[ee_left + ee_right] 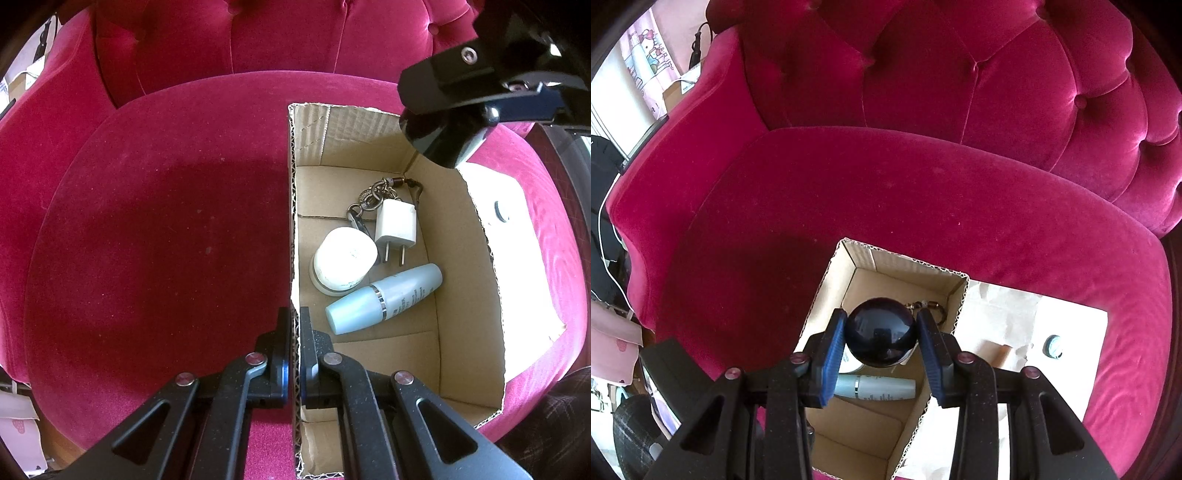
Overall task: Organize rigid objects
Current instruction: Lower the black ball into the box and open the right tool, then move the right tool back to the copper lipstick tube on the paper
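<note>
An open cardboard box (351, 136) sits on a red velvet seat. Inside lie a white jar (343, 258), a white charger plug (395, 225), a pale blue bottle (384, 299) and a metal keychain (373, 199). My left gripper (295, 321) is shut on the box's left wall, one finger inside and one outside. My right gripper (881, 332) is shut on a dark glossy round container (881, 332), both blue pads against its sides. It hangs above the box's far right corner, where the left wrist view shows the dark container (436, 140).
The red armchair seat (155, 240) spreads to the left of the box, with the tufted backrest (960, 66) behind. On a white sheet (997, 317) right of the box lie a small teal round cap (1052, 345) and a brownish tube (1001, 350).
</note>
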